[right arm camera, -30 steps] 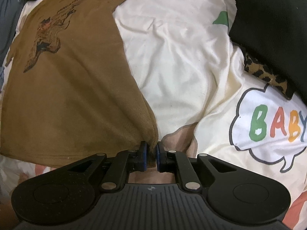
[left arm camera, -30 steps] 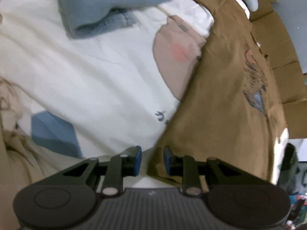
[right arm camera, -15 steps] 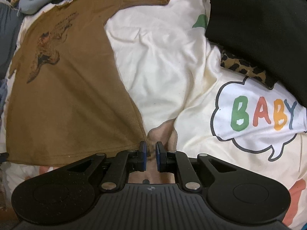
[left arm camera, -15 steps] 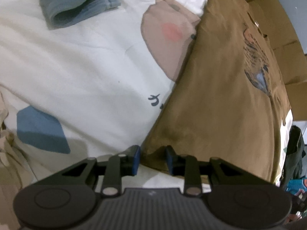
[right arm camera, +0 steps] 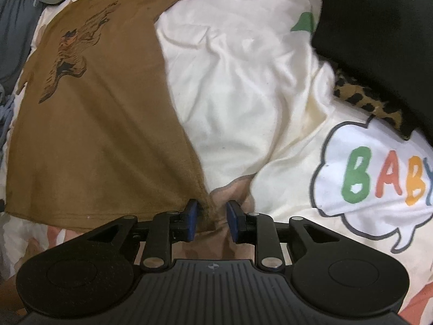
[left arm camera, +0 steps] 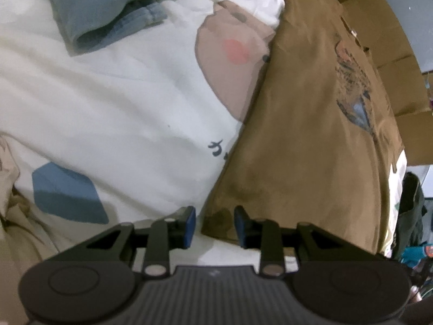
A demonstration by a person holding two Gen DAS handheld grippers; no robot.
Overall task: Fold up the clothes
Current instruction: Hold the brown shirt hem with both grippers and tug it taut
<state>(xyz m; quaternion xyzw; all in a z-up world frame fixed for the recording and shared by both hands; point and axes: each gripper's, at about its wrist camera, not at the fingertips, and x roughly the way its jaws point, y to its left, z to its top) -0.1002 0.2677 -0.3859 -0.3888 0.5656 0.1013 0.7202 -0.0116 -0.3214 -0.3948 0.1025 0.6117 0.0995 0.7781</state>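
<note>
A brown T-shirt (left arm camera: 305,135) with a dark printed graphic lies flat on a cream cartoon-print bedsheet (left arm camera: 121,103). It also shows in the right wrist view (right arm camera: 94,124). My left gripper (left arm camera: 215,224) is open, with the shirt's near hem corner lying between its blue pads. My right gripper (right arm camera: 211,218) is open, with the shirt's other hem corner between its pads.
A crumpled blue garment (left arm camera: 113,8) lies at the far left. Cardboard boxes (left arm camera: 400,62) stand beyond the shirt. A black garment (right arm camera: 379,27) over a leopard-print piece (right arm camera: 368,100) lies at the right. A beige cloth (left arm camera: 13,216) is at the left edge.
Both grippers have opened wider. The right one was nearly shut at the hem corner and now stands apart around it. The left gripper has slid onto the shirt's corner.
</note>
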